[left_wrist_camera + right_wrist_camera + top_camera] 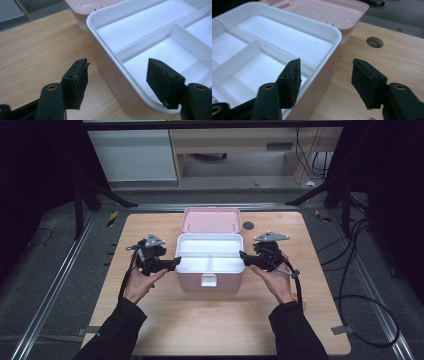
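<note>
1. Left gripper jaws wide, straddling the white tray rim; right gripper likewise – nothing gripped.
2. Tray sits in the open pink box, mid-table.
3. Step, probably: pre-grasp for lifting the tray – next needs both closing on the rim.

place: lab recording rig | cues: wooden counter fenced by metal rails, dark curtains at both sides, loose cables lay on grey floor
</note>
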Available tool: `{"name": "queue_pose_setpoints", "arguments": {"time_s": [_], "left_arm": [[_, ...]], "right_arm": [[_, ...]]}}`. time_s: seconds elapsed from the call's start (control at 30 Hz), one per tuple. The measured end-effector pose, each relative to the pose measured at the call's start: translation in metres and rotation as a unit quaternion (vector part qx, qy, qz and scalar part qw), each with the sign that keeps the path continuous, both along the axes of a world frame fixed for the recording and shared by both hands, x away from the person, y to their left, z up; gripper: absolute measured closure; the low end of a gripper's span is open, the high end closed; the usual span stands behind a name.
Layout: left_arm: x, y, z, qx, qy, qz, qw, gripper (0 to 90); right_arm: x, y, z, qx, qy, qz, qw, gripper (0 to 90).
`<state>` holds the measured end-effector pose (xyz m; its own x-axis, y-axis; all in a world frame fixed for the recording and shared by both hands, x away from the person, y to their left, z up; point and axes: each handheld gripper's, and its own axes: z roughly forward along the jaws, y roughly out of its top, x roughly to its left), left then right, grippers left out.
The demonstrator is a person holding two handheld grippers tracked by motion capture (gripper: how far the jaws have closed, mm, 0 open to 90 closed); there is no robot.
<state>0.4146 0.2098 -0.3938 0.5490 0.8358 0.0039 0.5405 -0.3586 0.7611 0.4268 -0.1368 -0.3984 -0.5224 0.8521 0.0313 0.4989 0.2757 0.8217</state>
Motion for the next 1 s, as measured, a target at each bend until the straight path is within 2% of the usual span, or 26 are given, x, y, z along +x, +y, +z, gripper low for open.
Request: {"name": "queue_pose_setpoints", "arguments": {"time_s": [0.07, 0.13, 0.23, 0.3, 0.43, 0.47, 0.57, 0.8, 0.93, 1.0], "left_arm": [[0.001, -0.005, -0.002, 0.008, 0.002, -0.003, 1.0, 37.1], [0.002, -0.006, -0.003, 0.009, 0.004, -0.004, 0.9999, 41.8], [0.004, -0.007, -0.006, 0.01, 0.008, -0.004, 0.9999, 48.0], [0.005, -0.006, -0.008, 0.005, 0.011, -0.005, 0.9999, 51.8], [0.006, -0.007, -0.008, 0.0, 0.016, -0.015, 0.9998, 58.1], [0.006, -0.008, -0.008, 0.008, 0.017, -0.015, 0.9997, 58.2], [0.01, -0.009, -0.01, 0.013, 0.018, -0.009, 0.9997, 58.1], [0.014, -0.004, -0.009, 0.017, 0.016, -0.001, 0.9997, 59.3], [0.014, -0.003, -0.009, 0.024, 0.013, -0.005, 0.9996, 59.1], [0.014, -0.004, -0.009, 0.027, 0.006, -0.013, 0.9995, 55.4]], "right_arm": [[0.001, 0.002, -0.004, 0.0, 0.007, 0.003, 1.0, 47.1], [0.002, 0.004, -0.007, 0.011, 0.017, 0.011, 0.9997, 52.2], [0.002, 0.009, -0.01, 0.006, 0.026, 0.024, 0.9994, 59.3], [0.003, 0.014, -0.012, -0.008, 0.026, 0.025, 0.9993, 57.6], [0.006, 0.016, -0.013, -0.009, 0.027, 0.02, 0.9994, 57.8], [0.007, 0.016, -0.014, -0.007, 0.026, 0.018, 0.9995, 58.4], [0.009, 0.019, -0.015, -0.008, 0.026, 0.017, 0.9995, 58.4], [0.012, 0.026, -0.015, -0.006, 0.023, 0.014, 0.9996, 58.9], [0.013, 0.029, -0.015, -0.013, 0.024, 0.012, 0.9996, 58.7], [0.013, 0.029, -0.014, -0.018, 0.024, 0.017, 0.9994, 54.6]]}}
